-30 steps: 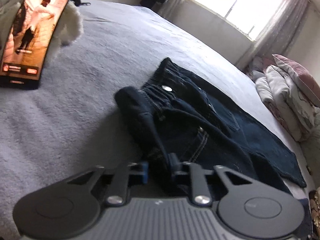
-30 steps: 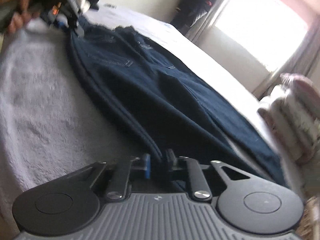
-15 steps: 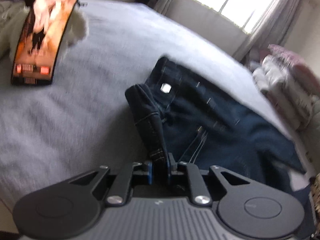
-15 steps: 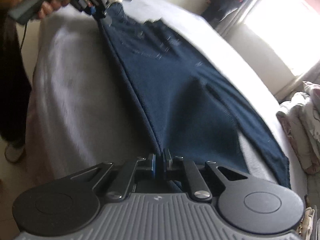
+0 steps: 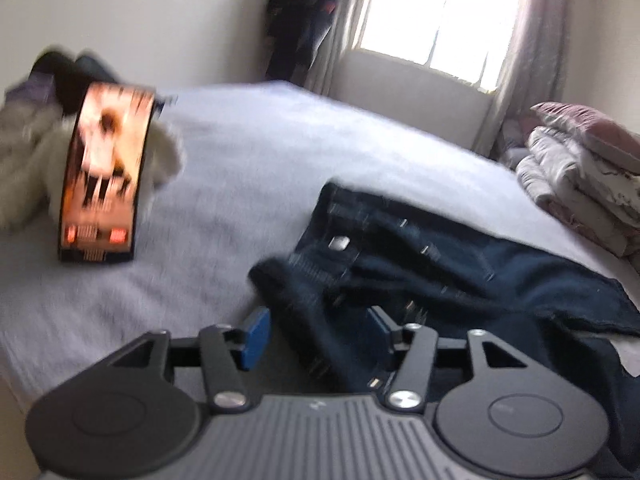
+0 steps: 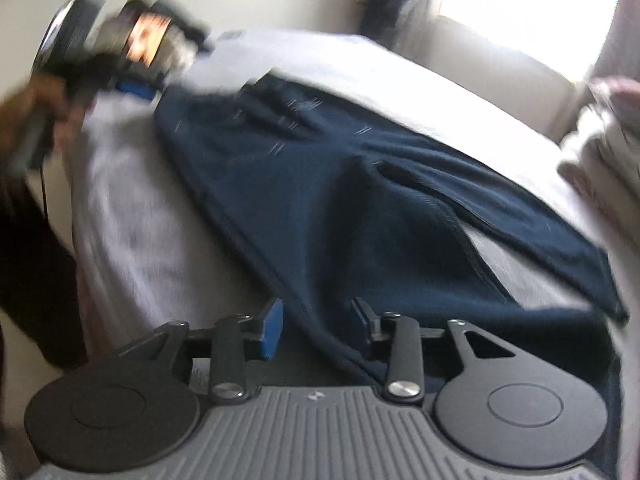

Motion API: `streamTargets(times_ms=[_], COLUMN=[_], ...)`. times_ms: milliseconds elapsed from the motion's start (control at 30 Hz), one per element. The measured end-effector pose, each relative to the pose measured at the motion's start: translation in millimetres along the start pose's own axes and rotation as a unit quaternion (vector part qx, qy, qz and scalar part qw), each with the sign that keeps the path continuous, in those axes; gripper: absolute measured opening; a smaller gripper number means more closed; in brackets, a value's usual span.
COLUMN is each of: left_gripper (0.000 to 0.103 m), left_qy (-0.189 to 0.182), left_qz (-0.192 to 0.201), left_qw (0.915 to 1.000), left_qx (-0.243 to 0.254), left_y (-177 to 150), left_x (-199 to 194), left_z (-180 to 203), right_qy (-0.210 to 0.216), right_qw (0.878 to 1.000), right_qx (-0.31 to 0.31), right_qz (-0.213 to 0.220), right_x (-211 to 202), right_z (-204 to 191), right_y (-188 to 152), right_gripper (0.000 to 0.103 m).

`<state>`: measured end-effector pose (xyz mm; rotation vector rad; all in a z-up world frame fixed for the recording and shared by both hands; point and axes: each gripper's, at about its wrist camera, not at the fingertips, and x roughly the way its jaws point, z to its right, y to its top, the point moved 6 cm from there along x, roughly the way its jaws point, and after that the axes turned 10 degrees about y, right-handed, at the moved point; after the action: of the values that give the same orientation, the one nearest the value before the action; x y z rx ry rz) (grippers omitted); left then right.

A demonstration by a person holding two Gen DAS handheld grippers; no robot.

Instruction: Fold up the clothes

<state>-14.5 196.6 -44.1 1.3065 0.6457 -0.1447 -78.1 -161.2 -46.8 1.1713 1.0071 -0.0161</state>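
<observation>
Blur softens both views, so fine detail on the cloth is hard to read. Nearest in the left wrist view, the left gripper (image 5: 318,330) has its jaws parting; a fold of the dark jeans (image 5: 440,264) stands in the gap, clear of the blue pad at lower left, while contact with the other pad cannot be made out. Nearest in the right wrist view, the right gripper (image 6: 318,326) is likewise opening, with the jeans (image 6: 340,200) edge running between its fingers; the blue pad stands free of it, the far pad is partly masked by cloth. The jeans lie spread across the grey bedcover (image 5: 248,160), waistband toward the frame's centre and a leg cut off at lower right.

Only the left wrist view shows the metal waist button (image 5: 339,243), a lit phone (image 5: 106,172) at middle left leaning on pale fluffy material, and the stack of folded bedding (image 5: 580,176) at right. Only the right wrist view shows both leg hems, and, at upper left, the person's hand (image 6: 60,108) holding the other gripper, heavily smeared. Farthest, a bright window (image 5: 440,20) washes out its surroundings.
</observation>
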Motion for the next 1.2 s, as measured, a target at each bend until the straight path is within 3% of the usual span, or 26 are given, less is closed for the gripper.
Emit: streamTargets(times_ms=[100, 200, 367, 567, 667, 833, 933, 1100, 1167, 1200], left_gripper=[0.061, 0.066, 0.067, 0.066, 0.066, 0.066, 0.066, 0.066, 0.066, 0.066], left_qy=[-0.013, -0.049, -0.129, -0.178, -0.199, -0.25, -0.283, -0.316, -0.324, -0.325], left_qz=[0.037, 0.047, 0.013, -0.017, -0.021, -0.021, -0.023, -0.02, -0.018, -0.017], left_qw=[0.9988, 0.9958, 0.9852, 0.9705, 0.9622, 0.9389, 0.9215, 0.8997, 0.8929, 0.8913], left_qx=[0.031, 0.062, 0.113, 0.162, 0.185, 0.236, 0.265, 0.301, 0.312, 0.316], left_y=[7, 7, -3, -22, -32, -48, -59, -73, -77, -78], left_x=[-12, -18, -18, -15, -17, -32, -42, -54, -58, -60], left_z=[17, 40, 79, 118, 138, 173, 193, 218, 224, 227], right_qy=[-0.017, -0.049, -0.081, -0.131, -0.172, -0.238, -0.238, -0.222, -0.235, -0.244], right_qw=[0.997, 0.993, 0.981, 0.959, 0.935, 0.875, 0.839, 0.779, 0.776, 0.777], right_qx=[0.066, 0.107, 0.177, 0.252, 0.307, 0.418, 0.481, 0.567, 0.566, 0.561], right_qz=[0.021, 0.021, 0.02, 0.024, 0.033, 0.059, 0.087, 0.147, 0.15, 0.149], right_x=[-14, -22, -29, -46, -64, -98, -109, -108, -106, -104], right_z=[25, 44, 69, 97, 119, 159, 180, 206, 209, 209], right_y=[-6, -19, -40, -69, -89, -134, -157, -176, -175, -173], right_gripper=[0.044, 0.044, 0.044, 0.044, 0.044, 0.044, 0.044, 0.044, 0.041, 0.03])
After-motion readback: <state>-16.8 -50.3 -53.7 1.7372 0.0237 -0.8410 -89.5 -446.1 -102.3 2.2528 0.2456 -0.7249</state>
